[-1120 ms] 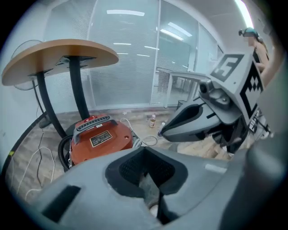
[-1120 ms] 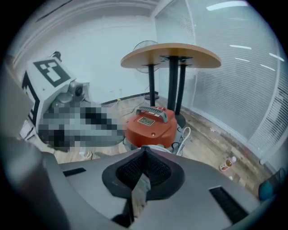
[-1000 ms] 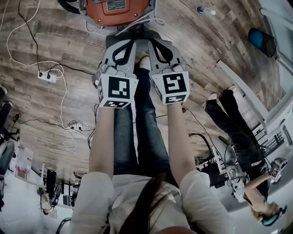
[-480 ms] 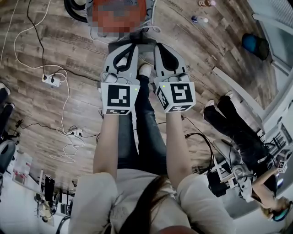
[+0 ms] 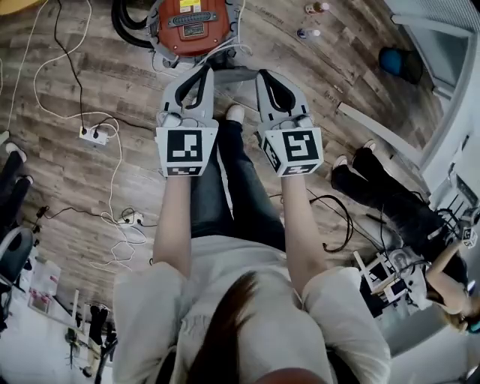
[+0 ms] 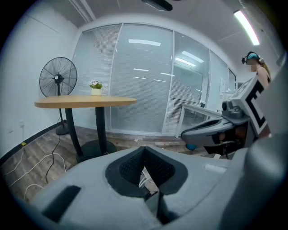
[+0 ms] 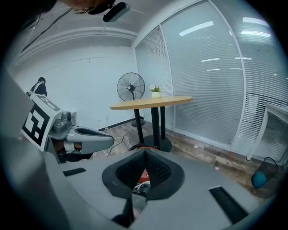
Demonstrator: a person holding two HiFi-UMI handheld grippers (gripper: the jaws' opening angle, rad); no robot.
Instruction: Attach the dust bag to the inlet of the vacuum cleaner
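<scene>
In the head view we are standing over the vacuum cleaner (image 5: 191, 26), which is lying on the wooden floor (image 5: 90, 82) at the top of the frame. It is looking smaller and further off than it did a second ago, now with its black hose (image 5: 126, 16) in sight. Both grippers have been rising away from it together, so we judge that we are straightening up from the machine, not working at its inlet. The left gripper (image 5: 201, 75) and the right gripper (image 5: 267, 78) are sitting side by side on outstretched, parallel forearms. Their marker cubes are facing up and their noses are tilting down toward the floor just short of the vacuum. We are not finding the dust bag in any view. It may already be inside the vacuum, or out of frame; we cannot tell which.

In the left gripper view the jaws are pressing fully together with nothing between them. Beyond them we are seeing a round table (image 6: 85, 102) and a standing fan (image 6: 57, 78).

In the right gripper view the jaws are likewise closed tight and carrying nothing. A sliver of the orange vacuum body is showing through the opening behind the tips, so this hand is pointing roughly at the machine from well above.
</scene>
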